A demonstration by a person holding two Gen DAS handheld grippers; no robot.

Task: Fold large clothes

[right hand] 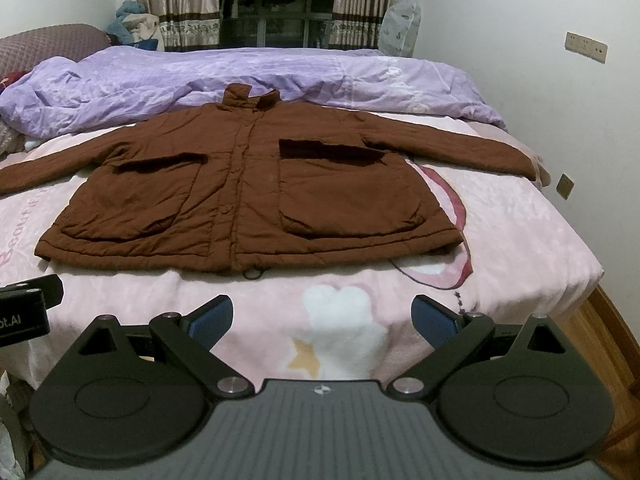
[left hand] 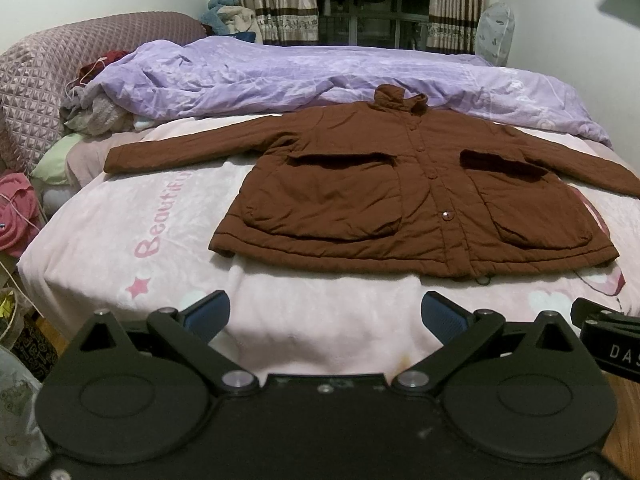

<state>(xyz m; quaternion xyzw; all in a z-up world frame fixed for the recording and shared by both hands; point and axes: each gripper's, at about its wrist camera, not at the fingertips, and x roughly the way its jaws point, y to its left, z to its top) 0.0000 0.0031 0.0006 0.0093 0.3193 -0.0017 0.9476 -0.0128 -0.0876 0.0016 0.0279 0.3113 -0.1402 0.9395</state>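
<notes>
A brown padded jacket [left hand: 400,188] [right hand: 240,184] lies flat and face up on the pink bed sheet [left hand: 132,240] [right hand: 500,232], buttoned, collar at the far side, both sleeves spread out sideways. It has two large front pockets. My left gripper [left hand: 326,312] hovers open over the sheet in front of the jacket's hem, nothing between its blue pads [left hand: 208,314]. My right gripper [right hand: 323,314] is also open and empty, short of the hem, a little right of the jacket's middle. Each gripper's body shows at the edge of the other's view.
A crumpled purple duvet [left hand: 280,76] [right hand: 200,76] lies across the bed behind the jacket. A quilted headboard [left hand: 48,80] and loose clothes [left hand: 96,112] are at the left. Curtains [left hand: 272,0] and a window stand at the back. Wooden floor [right hand: 608,328] lies right of the bed.
</notes>
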